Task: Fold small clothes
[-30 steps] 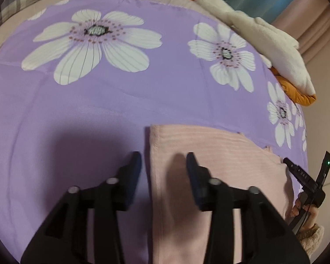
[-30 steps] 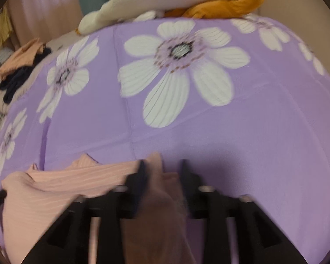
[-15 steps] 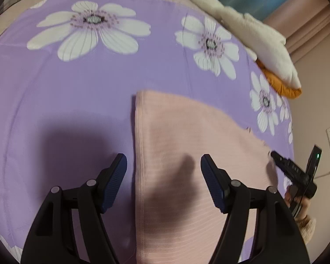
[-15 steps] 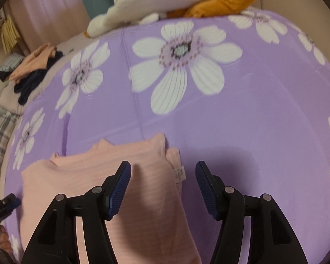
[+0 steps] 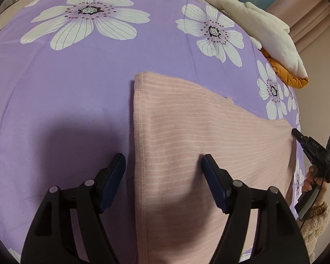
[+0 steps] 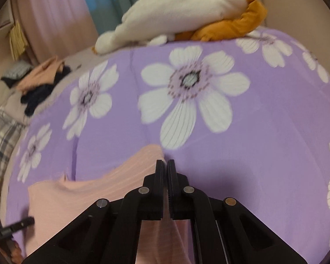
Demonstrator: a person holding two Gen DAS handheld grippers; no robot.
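Observation:
A pink striped garment lies folded on the purple flowered bedspread. My left gripper is open and empty, its fingers straddling the garment's left hemmed edge just above it. In the right wrist view my right gripper is shut on the near corner of the pink garment, with cloth showing between and below the jaws. The right gripper also shows at the right edge of the left wrist view.
A white and an orange cloth are piled at the far edge of the bed. Pink and dark clothes lie at the far left beside a plaid blanket. Curtains hang behind.
My right gripper went from open over the garment's corner to shut on it. My left gripper stayed open and shifted slightly along the left edge.

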